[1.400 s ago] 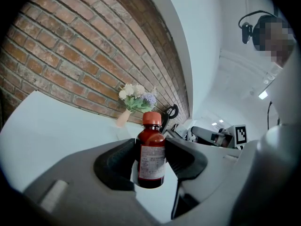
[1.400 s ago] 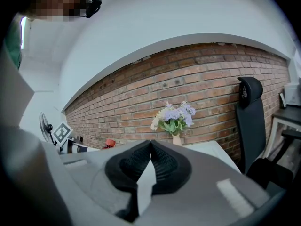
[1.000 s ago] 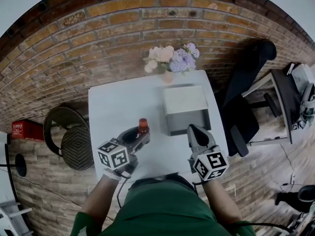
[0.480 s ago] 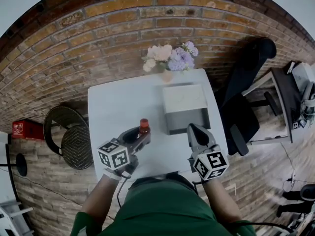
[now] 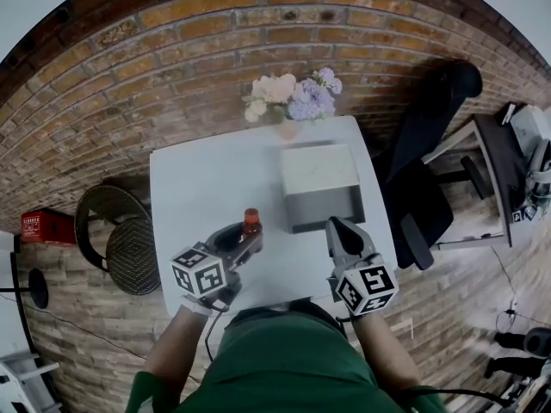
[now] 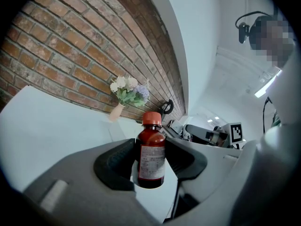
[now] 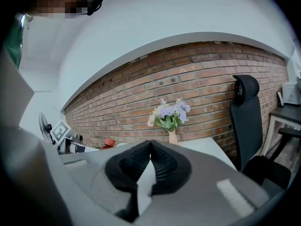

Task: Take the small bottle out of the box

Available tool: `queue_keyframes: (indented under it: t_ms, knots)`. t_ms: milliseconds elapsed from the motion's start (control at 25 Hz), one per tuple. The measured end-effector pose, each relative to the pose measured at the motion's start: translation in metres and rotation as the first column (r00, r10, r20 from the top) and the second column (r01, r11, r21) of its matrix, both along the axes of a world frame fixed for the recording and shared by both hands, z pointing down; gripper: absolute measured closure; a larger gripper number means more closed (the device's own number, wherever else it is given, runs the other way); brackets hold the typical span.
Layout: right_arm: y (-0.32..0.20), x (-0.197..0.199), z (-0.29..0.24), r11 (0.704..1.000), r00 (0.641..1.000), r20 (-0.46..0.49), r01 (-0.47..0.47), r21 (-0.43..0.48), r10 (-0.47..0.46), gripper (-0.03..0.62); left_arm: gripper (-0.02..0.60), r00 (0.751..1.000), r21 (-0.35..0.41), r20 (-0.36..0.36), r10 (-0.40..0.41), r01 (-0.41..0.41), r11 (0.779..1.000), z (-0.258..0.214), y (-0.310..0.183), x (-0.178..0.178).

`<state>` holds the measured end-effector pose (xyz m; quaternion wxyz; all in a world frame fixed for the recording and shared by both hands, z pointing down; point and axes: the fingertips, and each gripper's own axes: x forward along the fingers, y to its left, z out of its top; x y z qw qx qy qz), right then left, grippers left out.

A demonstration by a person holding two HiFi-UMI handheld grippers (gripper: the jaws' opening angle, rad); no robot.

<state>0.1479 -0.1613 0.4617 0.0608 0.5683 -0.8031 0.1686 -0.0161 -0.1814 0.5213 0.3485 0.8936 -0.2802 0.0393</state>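
Observation:
A small brown bottle [image 5: 250, 227] with an orange cap stands upright between the jaws of my left gripper [image 5: 247, 242], out of the box and over the white table [image 5: 198, 188]. In the left gripper view both black pads press on the bottle's [image 6: 150, 158] labelled body, so that left gripper [image 6: 151, 160] is shut on it. The grey box [image 5: 322, 188] sits open at the table's right. My right gripper [image 5: 338, 230] hovers just in front of the box, and in the right gripper view its tips [image 7: 150, 147] meet with nothing between them.
A vase of flowers [image 5: 288, 101] stands at the table's far edge against the brick wall. A black office chair [image 5: 426, 170] is close on the right, and a round wire stool [image 5: 129, 243] is to the left of the table. A red crate [image 5: 47, 227] lies on the floor at far left.
Both grippers and the bottle have stayed put. Only the view has shifted slightly.

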Motion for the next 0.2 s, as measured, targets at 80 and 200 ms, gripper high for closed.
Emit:
queue_keyframes:
  t_ms: [80,200]
  knots:
    - [0.0011,0.0041,0.0007,1.000,1.000,0.001,-0.003,-0.002,0.003,0.591,0.371,1.000,-0.003,0.000,0.002,-0.002,1.000,0.0009,0.0009,0.0038]
    - [0.0014,0.0108,0.0009,1.000,1.000,0.002,-0.007,-0.001,0.007,0.590,0.371,1.000,-0.005,0.000,0.002,-0.002,1.000,0.0020,0.0008,0.0096]
